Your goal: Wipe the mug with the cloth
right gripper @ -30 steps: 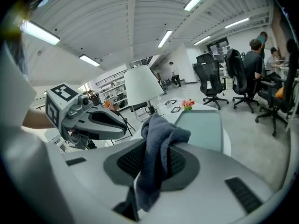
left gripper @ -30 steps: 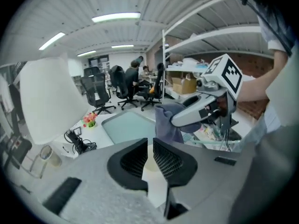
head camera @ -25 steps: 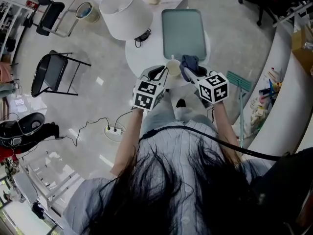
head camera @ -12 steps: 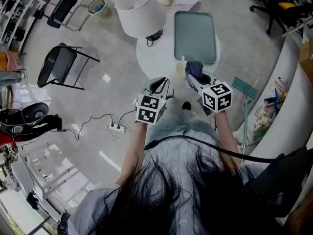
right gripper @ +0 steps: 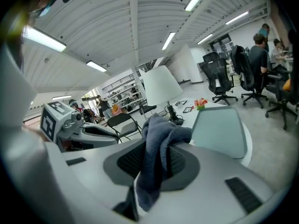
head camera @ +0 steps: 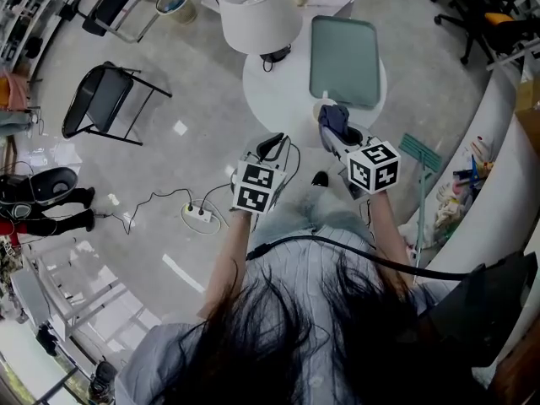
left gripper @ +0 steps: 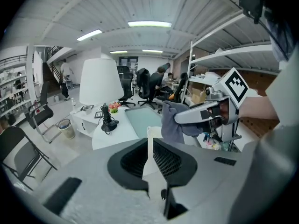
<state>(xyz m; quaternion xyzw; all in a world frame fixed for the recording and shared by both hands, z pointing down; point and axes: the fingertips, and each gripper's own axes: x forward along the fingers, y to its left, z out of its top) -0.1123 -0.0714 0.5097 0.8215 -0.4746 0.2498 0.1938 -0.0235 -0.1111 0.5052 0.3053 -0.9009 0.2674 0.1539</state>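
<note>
Closest to the person, the left gripper [left gripper: 149, 160] has its jaws closed on the wall of the cream ceramic mug [left gripper: 153, 132], which stands upright between the black pads. Whether the mug's base rests on anything cannot be told. Just to the right, the right gripper [right gripper: 156, 169] is clamped on the soft blue-grey cloth [right gripper: 161, 134]. One bunched end of the cloth rises past the jaws and a tail hangs below them. In the left gripper view that bunched end sits just beside the mug's mouth; contact cannot be confirmed.

The step in hand looks like bringing cloth to mug, with the wiping about to begin. The next move calls for pressing the bunched end against the rim or wall and rubbing while the left gripper holds steady. The hold on the thin wall is narrow, so a sideways push could twist the mug between the pads. Pressure toward the pads seems safer.

Both grippers meet over the near edge of the round white table [head camera: 270, 91]. Just beyond the mug lies the rectangular grey-green tray [head camera: 344, 49], which limits forward strokes. The white-shaded lamp [head camera: 260, 11] stands far left on the table. Bare tabletop between lamp and tray, and the space off the near rim, leave room to move. The black folding chair [head camera: 105, 99] is well apart on the floor.
</note>
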